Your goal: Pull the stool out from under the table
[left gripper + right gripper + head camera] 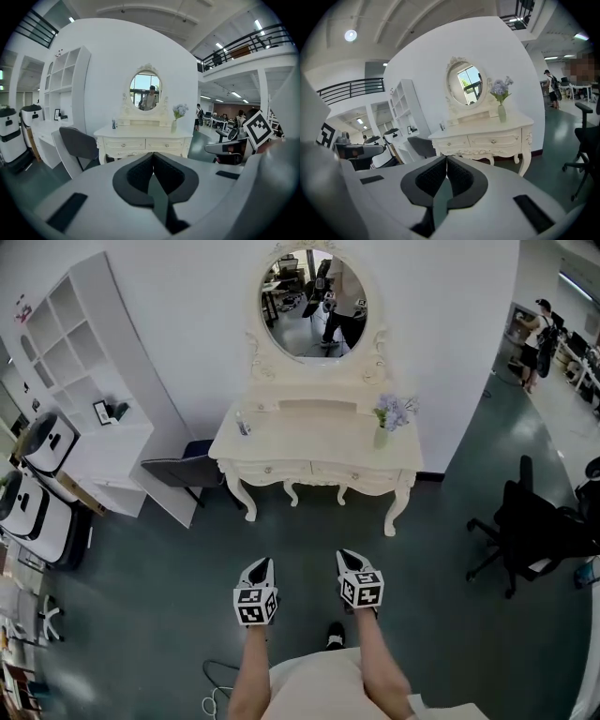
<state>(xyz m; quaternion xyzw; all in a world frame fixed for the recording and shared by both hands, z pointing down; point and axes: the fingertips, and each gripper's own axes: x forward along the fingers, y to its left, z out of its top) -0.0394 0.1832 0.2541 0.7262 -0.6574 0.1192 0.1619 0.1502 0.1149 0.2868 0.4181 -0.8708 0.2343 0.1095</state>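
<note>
Left gripper (152, 157): jaws together, nothing between them, held low over the floor in front of the person. Right gripper (446, 158): likewise closed and empty, just right of the left one and level with it. Both point toward the cream tabletop (309, 442), which stands well apart from them against the far wall and carries a vase (381, 435) of flowers at its right end, with an oval mirror (313, 304) above. Stool: not clearly in view, presumably tucked under the tabletop. Two short cream inner legs (292, 493) show between the front legs, but whether they belong to the stool cannot be told. Left of the tabletop, a grey chair (173, 472). Handling, judged: a rigid piece of furniture, probably moderately heavy for one gripper, likely to slide on the smooth floor but apt to twist if drawn from one side. Its seat may be padded and yield under the pads. Suggested hold: the near seat edge or near legs, one gripper to each side, jaws opened first, pulled straight toward the person and kept low.
</note>
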